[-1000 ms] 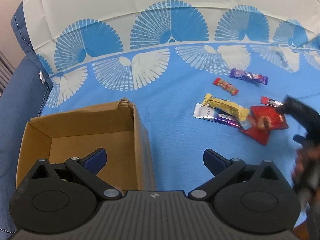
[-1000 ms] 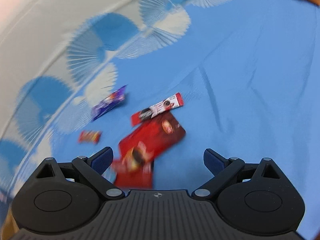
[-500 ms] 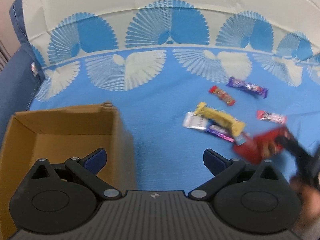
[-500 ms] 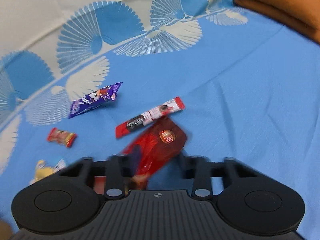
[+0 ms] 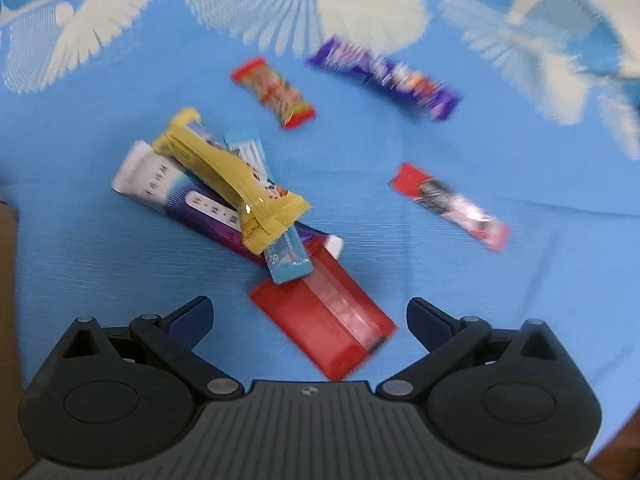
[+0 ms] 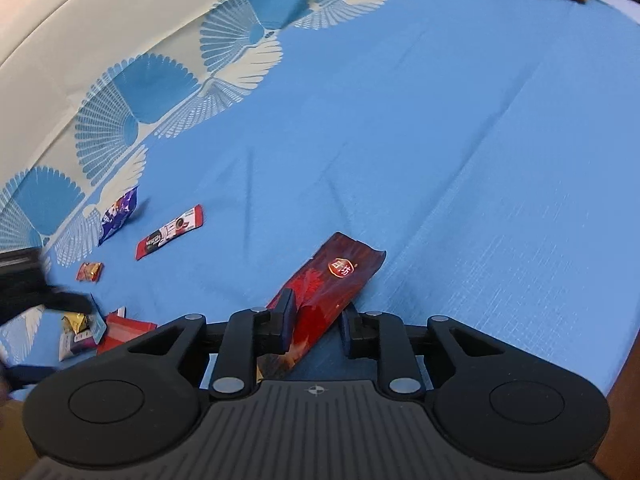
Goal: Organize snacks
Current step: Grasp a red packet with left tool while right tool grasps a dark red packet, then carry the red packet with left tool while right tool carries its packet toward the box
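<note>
Two grippers: the right gripper (image 6: 316, 318) has its fingers narrowed onto a dark red snack packet (image 6: 334, 278); the left gripper (image 5: 310, 314) has its fingers wide, empty, over a red packet (image 5: 324, 314).

Blue fan-patterned cloth (image 6: 440, 128); dark-red packet (image 6: 332, 280); blurry, seemingly yellow bar (image 5: 228, 176).

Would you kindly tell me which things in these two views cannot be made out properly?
- Left wrist view: the print on the purple wrapper and the red-and-white stick is smeared by motion blur.
- Left wrist view: the cardboard box is cut off by the left edge.
- Right wrist view: the lower end of the dark red packet is hidden behind the right tongs.
- Right wrist view: the small snack pile is too small to read, partly covered by a dark blurred shape.
</note>
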